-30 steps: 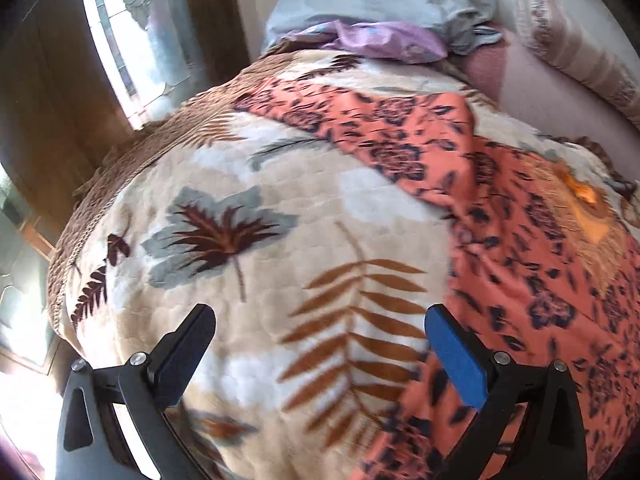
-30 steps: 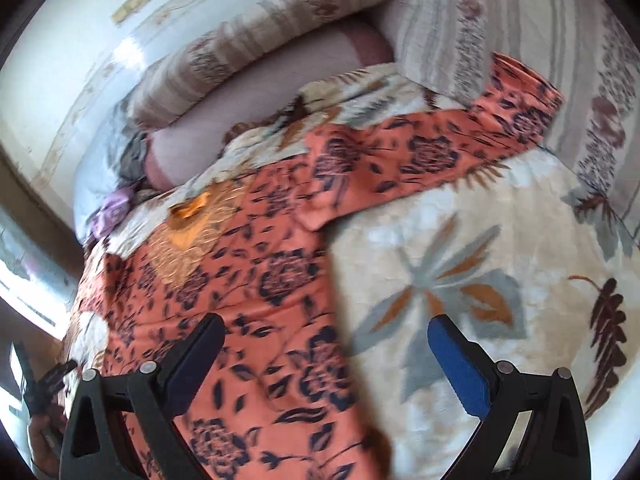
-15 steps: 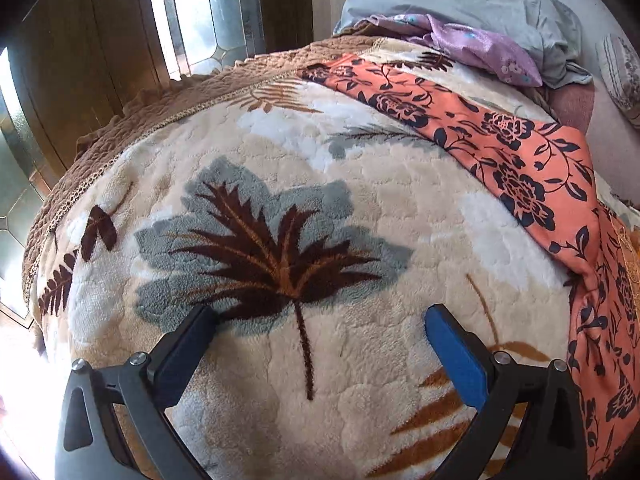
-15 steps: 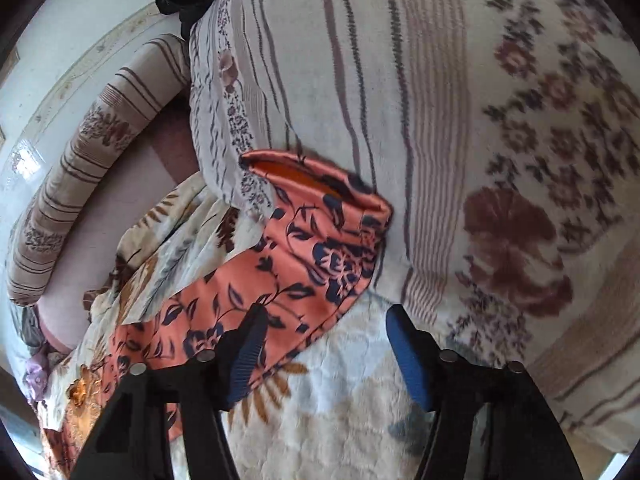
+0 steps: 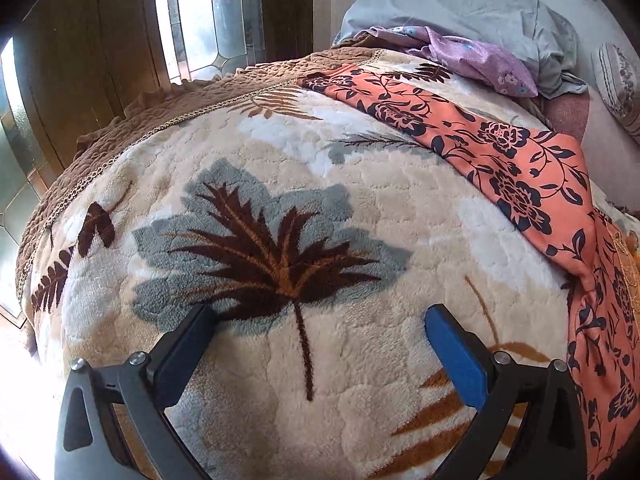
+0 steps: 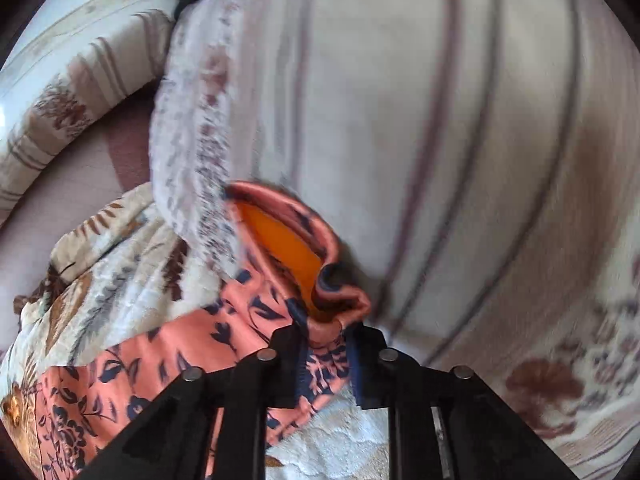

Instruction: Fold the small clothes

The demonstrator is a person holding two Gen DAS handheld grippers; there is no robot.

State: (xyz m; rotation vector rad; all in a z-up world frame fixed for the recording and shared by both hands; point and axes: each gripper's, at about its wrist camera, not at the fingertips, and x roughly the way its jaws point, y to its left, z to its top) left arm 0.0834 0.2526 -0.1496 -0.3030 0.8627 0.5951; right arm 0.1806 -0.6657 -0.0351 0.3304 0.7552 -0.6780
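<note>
A plush cream bed blanket with grey and brown leaf prints (image 5: 280, 208) carries the coral floral-print fabric garment (image 5: 516, 168), spread flat with one sleeve reaching toward the striped pillow (image 6: 440, 120). It looks thin, light and limp, likely slippery, so cuffs and hems seem the best holds. The right gripper (image 6: 326, 354) is clamped on the sleeve cuff (image 6: 320, 280); the left gripper (image 5: 316, 344) hovers with jaws apart above bare blanket, near a leaded-glass window (image 5: 208, 12).

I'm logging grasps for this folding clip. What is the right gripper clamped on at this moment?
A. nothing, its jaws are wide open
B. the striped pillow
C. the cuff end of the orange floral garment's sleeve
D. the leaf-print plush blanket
C: in the right wrist view the right gripper has its jaws closed on the orange floral garment at the sleeve cuff.
</note>
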